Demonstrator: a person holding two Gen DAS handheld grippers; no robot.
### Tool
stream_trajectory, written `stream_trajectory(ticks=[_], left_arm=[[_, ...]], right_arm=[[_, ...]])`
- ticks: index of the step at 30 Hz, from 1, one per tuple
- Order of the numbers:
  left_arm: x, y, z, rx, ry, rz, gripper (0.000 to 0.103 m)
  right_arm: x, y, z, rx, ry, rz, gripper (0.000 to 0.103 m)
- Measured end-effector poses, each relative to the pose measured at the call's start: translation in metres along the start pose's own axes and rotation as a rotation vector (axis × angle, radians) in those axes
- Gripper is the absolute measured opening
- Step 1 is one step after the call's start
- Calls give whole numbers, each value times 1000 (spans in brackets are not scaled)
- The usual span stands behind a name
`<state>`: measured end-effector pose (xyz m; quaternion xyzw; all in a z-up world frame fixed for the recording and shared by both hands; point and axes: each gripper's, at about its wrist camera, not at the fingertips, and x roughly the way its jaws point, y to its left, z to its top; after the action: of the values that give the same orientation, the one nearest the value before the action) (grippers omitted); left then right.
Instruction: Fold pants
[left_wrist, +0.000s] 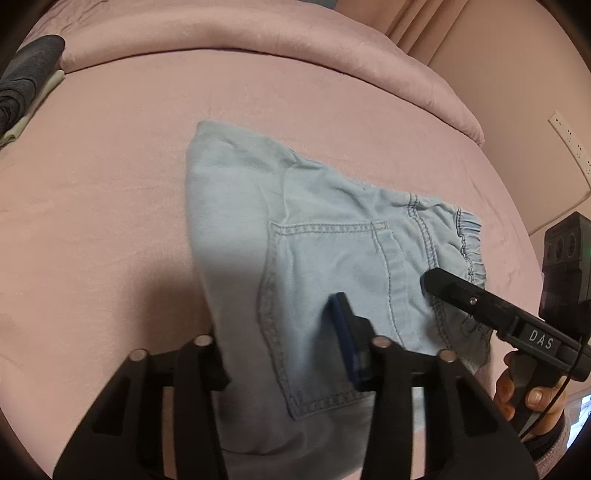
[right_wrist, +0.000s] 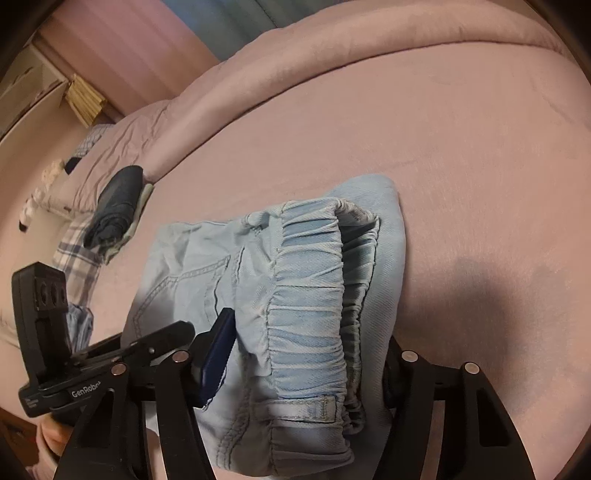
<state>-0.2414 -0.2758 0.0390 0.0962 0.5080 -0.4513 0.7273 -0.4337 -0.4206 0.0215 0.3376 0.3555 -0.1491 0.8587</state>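
Both jaws have denim between them: my left gripper bites the near edge of the pants by the back pocket, and my right gripper straddles the gathered waistband, though I cannot tell whether it pinches yet. Beyond my fingers, the pants lie folded on the pink bed, stretching away from me, waistband nearest my right hand.
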Motion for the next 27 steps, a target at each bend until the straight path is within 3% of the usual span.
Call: stream_trajectory(ticks=[4, 7, 10, 17, 27], left_arm=[[-8, 5, 0, -21, -24, -5, 22], [-18, 1, -1, -6, -53, -9, 19], [-28, -1, 0, 10, -79, -18, 18], [-51, 3, 12, 38, -150, 7, 18], [-63, 37, 40, 16, -188, 70, 17]], right_arm=[[-7, 7, 0, -29, -25, -11, 56], [-16, 16, 0, -61, -53, -9, 48], [-23, 28, 2, -91, -75, 8, 43], [-25, 53, 12, -130, -100, 61, 43], [4, 98, 41, -182, -103, 113, 43]])
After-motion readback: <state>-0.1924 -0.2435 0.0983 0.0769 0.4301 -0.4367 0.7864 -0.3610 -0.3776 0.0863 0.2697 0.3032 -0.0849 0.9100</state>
